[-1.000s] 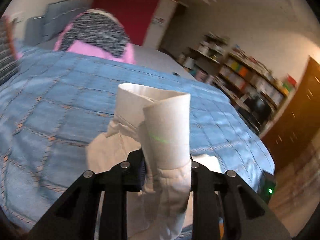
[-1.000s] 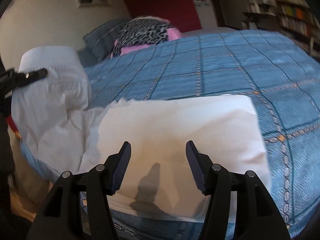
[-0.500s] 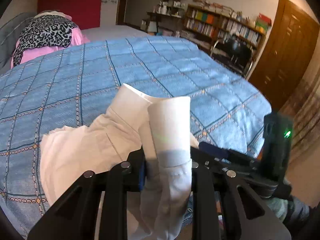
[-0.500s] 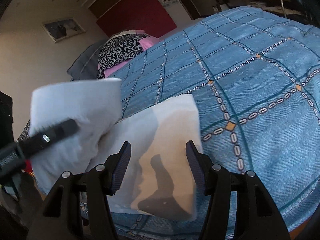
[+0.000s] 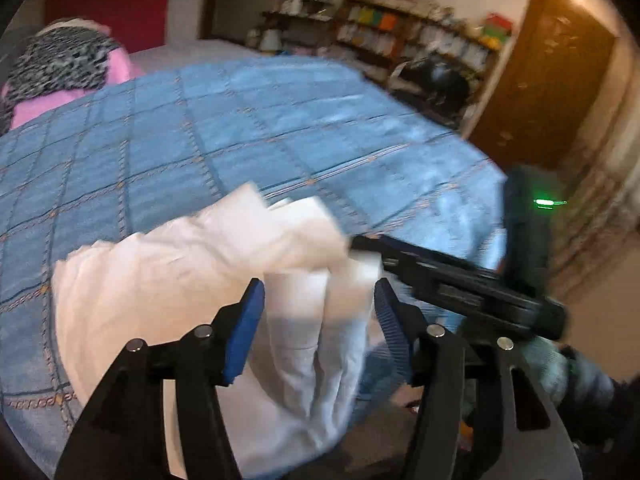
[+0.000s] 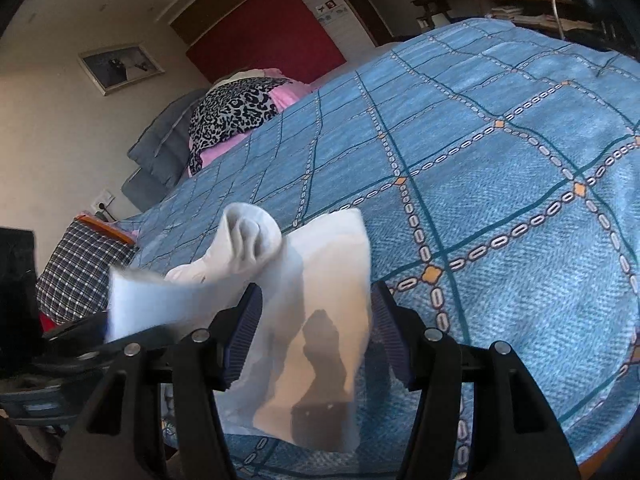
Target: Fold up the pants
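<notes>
White pants [image 5: 168, 280] lie bunched at the near edge of the bed with the blue checked bedspread [image 5: 240, 136]. My left gripper [image 5: 320, 312] is open, its blue pads either side of a fold of the pants that hangs over the bed edge. My right gripper [image 6: 316, 320] is open over the folded white cloth [image 6: 320, 280], and its black body also shows in the left wrist view [image 5: 460, 288]. In the right wrist view the left gripper's black finger [image 6: 80, 332] sits under a raised flap of the pants [image 6: 148, 300].
A pink and leopard-print bundle [image 6: 236, 108] and grey pillows [image 6: 160, 160] lie at the head of the bed. A checked cloth [image 6: 76, 268] sits at the left bedside. Bookshelves [image 5: 400, 40] and a brown door [image 5: 552, 92] stand beyond the bed.
My left gripper has opened and let go of the upright fold of pants, which has dropped onto the bed. The right gripper has come in close beside the left.
</notes>
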A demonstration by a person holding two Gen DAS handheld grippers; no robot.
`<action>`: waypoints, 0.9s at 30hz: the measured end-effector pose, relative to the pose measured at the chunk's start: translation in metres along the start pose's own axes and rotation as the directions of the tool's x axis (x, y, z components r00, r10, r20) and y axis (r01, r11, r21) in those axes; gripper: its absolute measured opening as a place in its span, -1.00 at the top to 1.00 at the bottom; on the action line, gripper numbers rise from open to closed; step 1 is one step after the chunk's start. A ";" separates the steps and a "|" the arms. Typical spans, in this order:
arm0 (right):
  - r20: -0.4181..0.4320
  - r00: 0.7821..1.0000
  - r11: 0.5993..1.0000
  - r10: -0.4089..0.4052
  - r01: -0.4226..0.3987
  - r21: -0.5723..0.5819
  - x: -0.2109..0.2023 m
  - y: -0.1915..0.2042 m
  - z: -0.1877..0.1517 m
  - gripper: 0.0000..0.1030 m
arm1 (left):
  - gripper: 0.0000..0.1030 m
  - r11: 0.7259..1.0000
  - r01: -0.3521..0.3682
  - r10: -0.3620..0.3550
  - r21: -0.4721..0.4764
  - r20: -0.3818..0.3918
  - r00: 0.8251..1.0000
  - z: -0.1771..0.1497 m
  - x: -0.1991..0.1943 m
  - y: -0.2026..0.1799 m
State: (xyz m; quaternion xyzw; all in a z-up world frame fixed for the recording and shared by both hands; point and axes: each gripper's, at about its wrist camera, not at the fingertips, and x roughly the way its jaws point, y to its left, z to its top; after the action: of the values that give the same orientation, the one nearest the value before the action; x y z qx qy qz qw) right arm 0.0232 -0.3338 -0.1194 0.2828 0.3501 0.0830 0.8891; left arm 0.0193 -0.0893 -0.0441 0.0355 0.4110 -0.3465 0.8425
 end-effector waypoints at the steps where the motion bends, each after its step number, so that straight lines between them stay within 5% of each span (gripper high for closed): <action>1: 0.003 1.000 1.000 -0.004 0.004 -0.001 -0.001 0.000 0.001 -0.11 | -0.21 1.000 0.008 -0.008 0.017 0.015 1.000 -0.001 -0.006 -0.002; 5: 0.018 1.000 1.000 -0.009 0.009 -0.007 -0.006 0.004 0.008 -0.11 | -0.24 1.000 0.002 -0.002 0.004 0.029 1.000 -0.004 -0.021 0.008; 9: 0.014 1.000 0.999 0.011 -0.010 -0.043 -0.015 0.017 0.009 -0.11 | -0.24 0.990 -0.074 0.079 -0.123 0.036 0.996 -0.016 -0.037 0.052; 15: -0.113 0.991 0.990 0.077 -0.090 -0.109 -0.012 0.048 -0.012 0.07 | -0.24 0.928 -0.199 0.214 -0.315 0.015 0.977 -0.045 -0.057 0.121; 20: -0.163 0.987 0.988 0.010 -0.035 -0.153 0.000 0.059 -0.023 0.17 | -0.34 0.895 -0.216 0.241 -0.391 0.015 0.970 -0.058 -0.063 0.145; 24: -0.162 0.987 0.985 -0.009 -0.019 -0.173 -0.003 0.063 -0.018 0.47 | -0.34 0.898 -0.211 0.234 -0.386 0.012 0.972 -0.060 -0.059 0.146; 27: -0.175 0.985 0.984 -0.009 -0.022 -0.177 -0.009 0.063 -0.018 0.48 | -0.34 0.900 -0.205 0.226 -0.385 0.009 0.974 -0.062 -0.056 0.145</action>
State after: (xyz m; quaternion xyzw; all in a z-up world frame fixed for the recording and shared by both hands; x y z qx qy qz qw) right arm 0.0080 -0.2771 -0.0897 0.1947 0.4172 0.1415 0.8764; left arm 0.0428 0.0731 -0.0777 -0.0929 0.4413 -0.1655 0.8770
